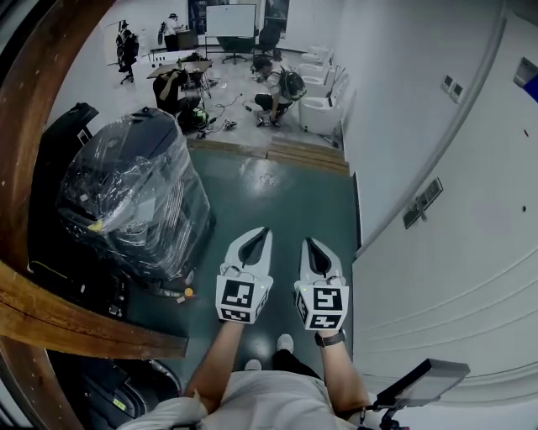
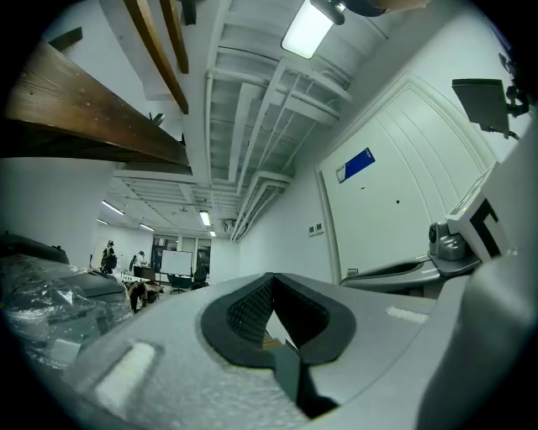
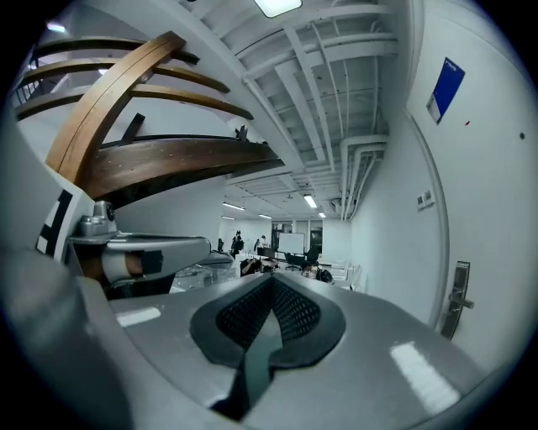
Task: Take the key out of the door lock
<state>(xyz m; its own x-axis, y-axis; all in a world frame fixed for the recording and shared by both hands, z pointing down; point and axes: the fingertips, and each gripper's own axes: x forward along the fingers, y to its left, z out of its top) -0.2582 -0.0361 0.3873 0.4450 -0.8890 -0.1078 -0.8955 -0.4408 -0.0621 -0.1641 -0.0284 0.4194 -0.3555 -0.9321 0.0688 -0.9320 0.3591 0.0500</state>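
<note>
The white door [image 1: 471, 218] fills the right side of the head view, and its lock plate and handle [image 1: 423, 202] lie ahead of my hands. That handle [image 3: 457, 298] shows small at the right edge of the right gripper view. No key can be made out at this distance. My left gripper [image 1: 262, 233] and right gripper [image 1: 310, 243] hover side by side over the green floor [image 1: 286, 201], pointing forward, well short of the handle. Both are shut with nothing between the pads, as seen at the left gripper [image 2: 271, 284] and the right gripper [image 3: 273, 283].
A plastic-wrapped black bulk [image 1: 134, 195] stands to the left, behind a curved wooden beam [image 1: 59, 323]. Wooden planks [image 1: 308, 154] cross the floor ahead, and people work beyond them by a whiteboard [image 1: 230, 20]. A blue sign [image 3: 445, 87] hangs on the door. A dark panel [image 1: 424, 382] juts out near my right elbow.
</note>
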